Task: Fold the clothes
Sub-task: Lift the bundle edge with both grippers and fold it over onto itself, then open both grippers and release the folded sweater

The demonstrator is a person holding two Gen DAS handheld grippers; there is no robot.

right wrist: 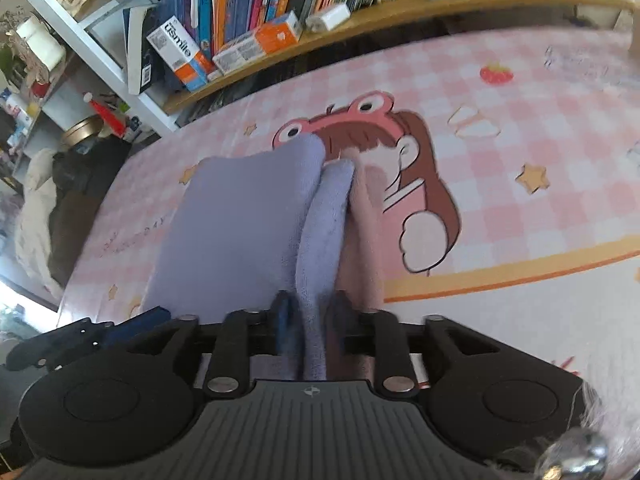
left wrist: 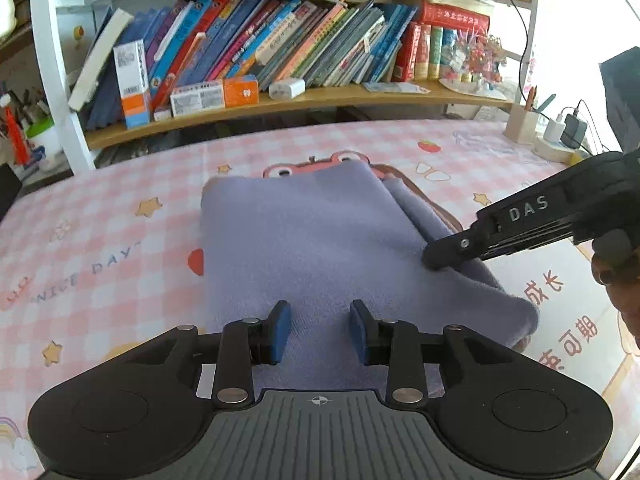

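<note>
Lavender fleece, one garment (left wrist: 304, 240), lay folded into a thick rectangle on the pink checked cloth (left wrist: 120, 216), and you held your left gripper (left wrist: 320, 330) low over its near edge with the blue pads (left wrist: 280, 332) spread and empty, likely ready to steady the stack. Farther out, your right gripper (right wrist: 310, 312) pinched a raised fold of the right-hand layers, apparently to tuck or lift that side. Beyond ran one shelf of books (left wrist: 280, 40).

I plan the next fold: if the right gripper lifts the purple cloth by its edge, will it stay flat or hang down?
The purple cloth likely hangs limp: its edge bends between the right gripper fingers. Its fuzzy surface probably resists slipping. Stacked layers may slide apart.
</note>
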